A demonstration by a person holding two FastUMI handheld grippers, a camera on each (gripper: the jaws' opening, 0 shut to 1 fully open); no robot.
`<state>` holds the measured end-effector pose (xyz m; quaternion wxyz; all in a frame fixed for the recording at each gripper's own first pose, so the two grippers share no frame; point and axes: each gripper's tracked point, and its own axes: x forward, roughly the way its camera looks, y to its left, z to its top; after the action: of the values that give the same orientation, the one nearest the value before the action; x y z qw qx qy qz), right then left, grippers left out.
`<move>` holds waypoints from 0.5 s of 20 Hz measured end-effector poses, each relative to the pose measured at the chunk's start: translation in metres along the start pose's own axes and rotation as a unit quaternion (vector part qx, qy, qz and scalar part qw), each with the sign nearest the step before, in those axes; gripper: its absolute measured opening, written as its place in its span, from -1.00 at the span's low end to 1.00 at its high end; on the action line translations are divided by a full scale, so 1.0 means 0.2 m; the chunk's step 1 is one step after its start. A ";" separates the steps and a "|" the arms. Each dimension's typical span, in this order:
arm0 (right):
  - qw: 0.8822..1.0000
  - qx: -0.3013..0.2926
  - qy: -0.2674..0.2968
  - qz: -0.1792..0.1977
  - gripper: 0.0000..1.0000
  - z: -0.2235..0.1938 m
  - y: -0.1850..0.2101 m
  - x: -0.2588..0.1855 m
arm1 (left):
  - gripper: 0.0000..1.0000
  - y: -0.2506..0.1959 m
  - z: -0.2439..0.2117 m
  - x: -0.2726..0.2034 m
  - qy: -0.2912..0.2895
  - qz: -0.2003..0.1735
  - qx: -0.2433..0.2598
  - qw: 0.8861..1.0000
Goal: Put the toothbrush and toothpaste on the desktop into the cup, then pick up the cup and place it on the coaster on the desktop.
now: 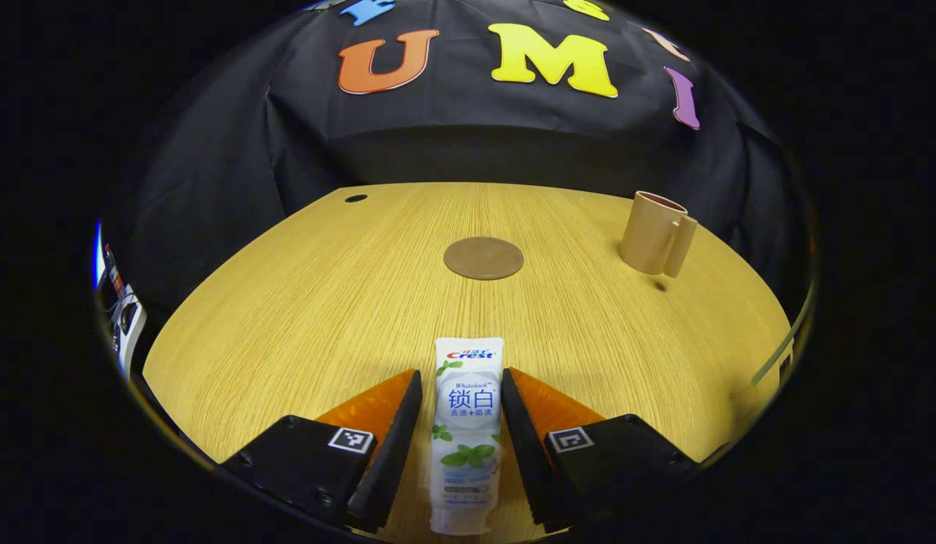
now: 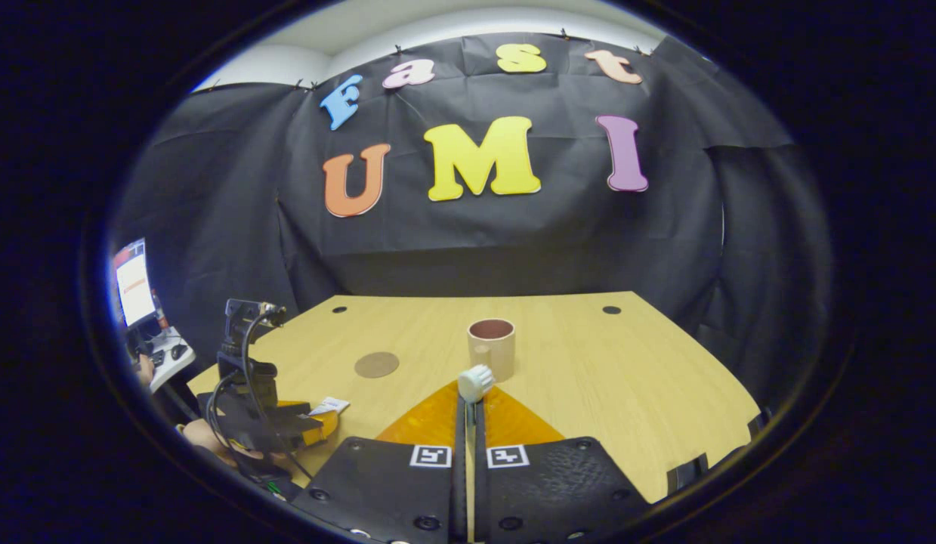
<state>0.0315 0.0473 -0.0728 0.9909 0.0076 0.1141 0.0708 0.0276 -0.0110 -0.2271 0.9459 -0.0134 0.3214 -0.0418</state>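
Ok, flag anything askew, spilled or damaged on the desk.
Nothing stands out. The cup stands upright beside the coaster, the toothpaste lies intact between the left gripper's fingers, and the right gripper clamps the toothbrush.

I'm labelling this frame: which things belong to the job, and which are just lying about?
Job: toothpaste tube between the left gripper's fingers; toothbrush clamped in the right gripper; cup; coaster.
Lying about: monitor, and a cable hole in the desktop.
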 end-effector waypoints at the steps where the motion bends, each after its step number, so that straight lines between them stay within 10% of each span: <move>1: 1.000 -0.001 -0.001 0.000 -0.97 0.00 0.00 0.00 | 0.34 -0.01 0.00 0.00 0.003 -0.001 0.002 1.000; 10: 1.000 0.003 -0.014 0.004 -0.96 0.05 0.00 -0.02 | 0.11 0.00 -0.01 0.00 0.062 -0.018 0.002 0.998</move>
<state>0.0305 0.0469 -0.0619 0.9920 0.0116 0.1008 0.0745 0.0275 -0.0107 -0.2289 0.9232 -0.0148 0.3793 -0.0599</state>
